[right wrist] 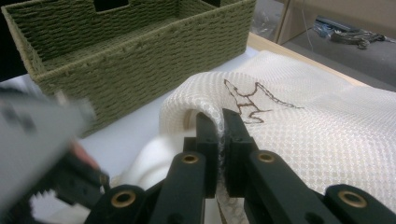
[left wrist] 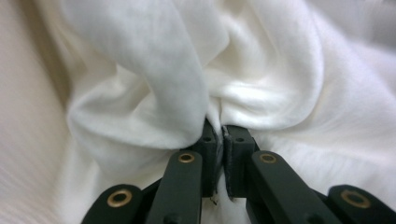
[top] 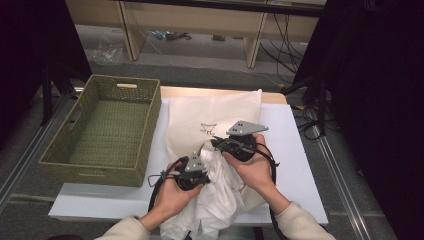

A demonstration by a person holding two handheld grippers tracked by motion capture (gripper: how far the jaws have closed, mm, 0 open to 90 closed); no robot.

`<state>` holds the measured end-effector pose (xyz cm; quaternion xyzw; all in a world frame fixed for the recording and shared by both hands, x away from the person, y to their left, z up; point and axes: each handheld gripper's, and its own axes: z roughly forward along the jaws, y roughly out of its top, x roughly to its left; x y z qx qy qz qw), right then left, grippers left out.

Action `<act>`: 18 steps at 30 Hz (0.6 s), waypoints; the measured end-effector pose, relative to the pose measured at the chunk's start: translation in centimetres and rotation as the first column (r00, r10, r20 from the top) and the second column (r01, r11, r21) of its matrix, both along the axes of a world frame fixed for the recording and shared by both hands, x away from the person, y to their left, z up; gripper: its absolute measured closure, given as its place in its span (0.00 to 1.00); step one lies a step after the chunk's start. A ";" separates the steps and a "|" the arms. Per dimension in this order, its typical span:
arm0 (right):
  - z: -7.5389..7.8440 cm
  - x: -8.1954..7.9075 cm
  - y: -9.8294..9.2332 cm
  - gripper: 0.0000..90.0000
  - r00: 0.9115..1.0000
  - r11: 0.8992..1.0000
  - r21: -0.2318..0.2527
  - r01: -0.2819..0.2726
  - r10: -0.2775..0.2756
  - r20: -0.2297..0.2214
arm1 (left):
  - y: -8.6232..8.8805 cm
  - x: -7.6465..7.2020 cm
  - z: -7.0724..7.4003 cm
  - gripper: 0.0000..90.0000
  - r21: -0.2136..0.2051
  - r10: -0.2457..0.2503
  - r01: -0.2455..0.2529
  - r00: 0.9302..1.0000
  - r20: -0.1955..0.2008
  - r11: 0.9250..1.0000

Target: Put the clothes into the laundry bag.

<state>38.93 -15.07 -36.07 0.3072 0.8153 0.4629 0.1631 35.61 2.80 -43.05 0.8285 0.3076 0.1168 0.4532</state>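
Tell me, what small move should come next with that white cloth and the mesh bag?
Probably push the soft white cloth, pinched in the left tongs, farther into the cream mesh bag. The right tongs hold the bag's edge up, and much cloth sits bunched outside it.

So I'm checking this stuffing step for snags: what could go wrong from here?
1. The right claw pinches only the rim of the cream mesh laundry bag; it may slip free.
2. The left claw clamps a bunched fold of soft white cloth, which may catch at the opening.
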 end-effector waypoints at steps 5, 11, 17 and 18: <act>0.0 0.0 0.1 0.98 1.000 1.000 -0.003 0.003 -0.003 0.019 | -0.7 2.3 2.7 0.95 -0.076 0.057 -0.051 0.996 0.075 0.996; -0.2 0.0 0.0 0.98 1.000 1.000 -0.009 0.004 -0.004 0.015 | -1.6 4.2 0.3 0.95 0.030 0.076 -0.078 0.994 0.079 0.996; -0.4 0.3 -0.1 0.98 1.000 1.000 0.002 0.007 -0.007 -0.008 | -1.5 4.5 -2.0 0.92 0.056 0.074 -0.076 0.996 0.044 0.996; -0.4 0.3 -0.2 0.98 1.000 1.000 -0.002 0.001 -0.001 0.003 | -1.4 4.2 -1.7 0.89 0.045 0.066 -0.068 0.997 0.042 0.997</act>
